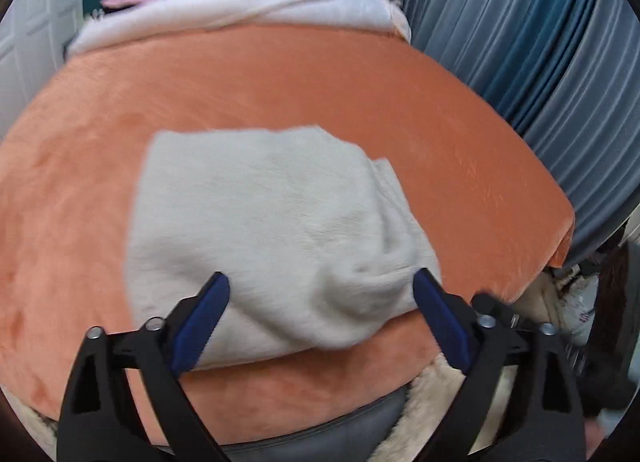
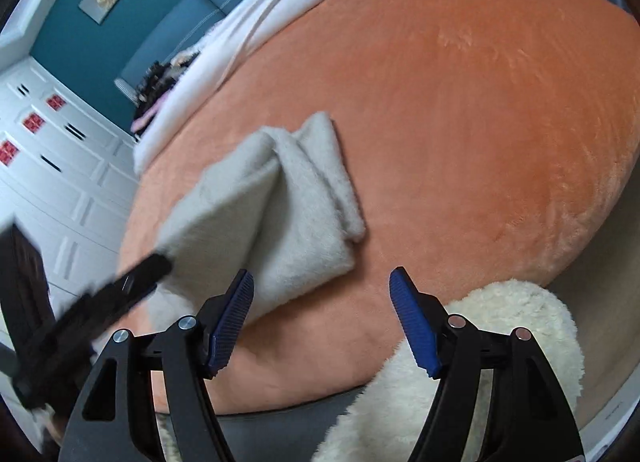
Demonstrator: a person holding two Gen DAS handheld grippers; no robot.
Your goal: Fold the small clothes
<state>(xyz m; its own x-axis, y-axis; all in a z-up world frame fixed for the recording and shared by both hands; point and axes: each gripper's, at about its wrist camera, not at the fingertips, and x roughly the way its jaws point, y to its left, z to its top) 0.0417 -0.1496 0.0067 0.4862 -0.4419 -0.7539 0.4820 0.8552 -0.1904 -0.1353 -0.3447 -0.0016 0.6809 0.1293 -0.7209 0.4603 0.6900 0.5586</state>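
Observation:
A pale grey fleecy garment point(image 1: 260, 222) lies folded on the orange bedspread point(image 1: 280, 82). My left gripper point(image 1: 320, 282) is open, its blue-padded jaws wide apart either side of the garment's near edge, which bulges between them. In the right wrist view the garment point(image 2: 280, 218) shows folded layers, and its left side looks lifted. My right gripper point(image 2: 322, 282) is open and empty over the bedspread point(image 2: 460, 142), just right of the garment. The left gripper point(image 2: 100, 302) shows there as a blurred black shape at the garment's left edge.
A white blanket point(image 1: 240, 10) lies bunched at the head of the bed. Blue-grey curtains point(image 1: 540, 42) hang on the right. A cream fluffy rug point(image 2: 500, 326) and grey bed base point(image 2: 280, 430) sit below the near edge. White cabinets point(image 2: 60, 166) stand on the left.

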